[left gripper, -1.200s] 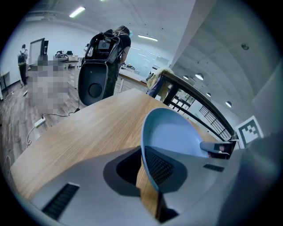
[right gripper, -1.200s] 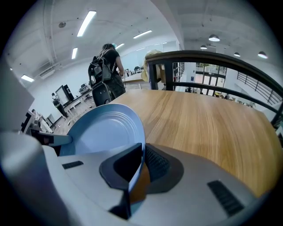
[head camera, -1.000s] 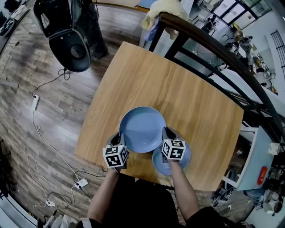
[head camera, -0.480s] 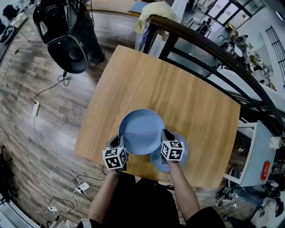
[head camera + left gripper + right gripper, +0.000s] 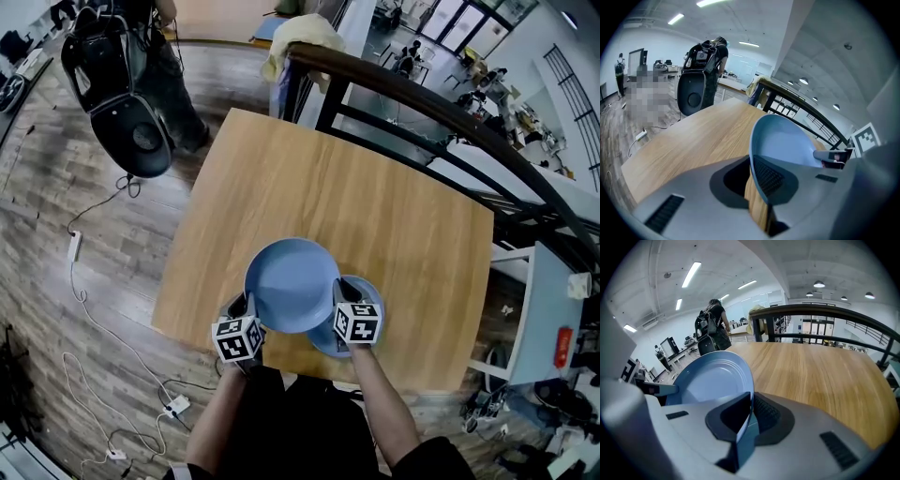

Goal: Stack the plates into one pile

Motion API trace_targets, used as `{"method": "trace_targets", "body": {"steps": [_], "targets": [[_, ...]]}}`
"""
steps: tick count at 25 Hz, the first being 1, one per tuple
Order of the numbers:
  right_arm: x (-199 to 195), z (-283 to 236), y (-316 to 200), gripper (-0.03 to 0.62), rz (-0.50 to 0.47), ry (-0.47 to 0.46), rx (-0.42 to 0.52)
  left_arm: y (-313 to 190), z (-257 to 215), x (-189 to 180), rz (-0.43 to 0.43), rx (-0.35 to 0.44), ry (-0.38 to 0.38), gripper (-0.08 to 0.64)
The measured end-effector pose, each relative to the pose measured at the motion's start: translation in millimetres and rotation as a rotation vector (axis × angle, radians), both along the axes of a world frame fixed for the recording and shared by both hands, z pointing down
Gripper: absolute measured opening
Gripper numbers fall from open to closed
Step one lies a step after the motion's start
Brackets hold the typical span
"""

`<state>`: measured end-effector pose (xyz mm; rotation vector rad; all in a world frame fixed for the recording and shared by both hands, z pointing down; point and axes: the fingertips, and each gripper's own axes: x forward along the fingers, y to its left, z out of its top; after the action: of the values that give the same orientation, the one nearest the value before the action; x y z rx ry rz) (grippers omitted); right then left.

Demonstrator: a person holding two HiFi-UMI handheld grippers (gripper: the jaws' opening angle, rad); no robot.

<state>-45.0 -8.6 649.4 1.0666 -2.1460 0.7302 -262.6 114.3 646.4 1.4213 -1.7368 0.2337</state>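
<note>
A large blue plate (image 5: 292, 284) hangs just above the wooden table (image 5: 375, 206) near its front edge, held from both sides. My left gripper (image 5: 246, 306) is shut on its left rim, and the left gripper view shows the plate's edge (image 5: 757, 180) pinched between the jaws. My right gripper (image 5: 341, 292) is shut on the right rim, seen edge-on (image 5: 746, 416) in the right gripper view. A second blue plate (image 5: 373, 302) lies flat on the table at the front right, partly covered by the held plate and the right gripper.
A dark railing (image 5: 441, 122) runs along the table's far and right sides. A black chair (image 5: 136, 131) with a person beside it stands at the far left. Cables and a power strip (image 5: 173, 405) lie on the wood floor.
Both grippers have kept their hold on the large plate. It now overlaps the lower plate a little more. The head camera has shifted, so the table sits further left in view.
</note>
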Motion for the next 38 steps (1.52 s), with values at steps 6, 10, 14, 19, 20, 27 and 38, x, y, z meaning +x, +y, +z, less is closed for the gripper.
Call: {"method": "trace_targets", "body": {"steps": [6,10,14,19,20,27,38], "targets": [[24,-6,4,0.043,0.026,-0.009,0.007,-1,-7,21,0.025,0.012,-0.005,0.041],[45,-10,8,0.043,0.048,-0.016,0.012,-3,-12,40,0.051,0.017,-0.014,0.041],[66,-14,9,0.043,0.076,-0.02,0.015,-9,-17,57,0.081,0.022,-0.02,0.041],[91,-19,10,0.043,0.111,-0.03,0.018,-16,-20,79,0.117,0.021,-0.023,0.041],[97,-20,11,0.043,0.117,-0.031,0.018,-17,-21,84,0.124,0.022,-0.022,0.041],[134,-29,13,0.043,0.147,-0.045,0.026,-24,-25,118,0.163,0.024,-0.022,0.041],[191,-34,32,0.043,0.174,-0.068,0.012,-16,-31,172,0.212,0.009,-0.036,0.041]]}}
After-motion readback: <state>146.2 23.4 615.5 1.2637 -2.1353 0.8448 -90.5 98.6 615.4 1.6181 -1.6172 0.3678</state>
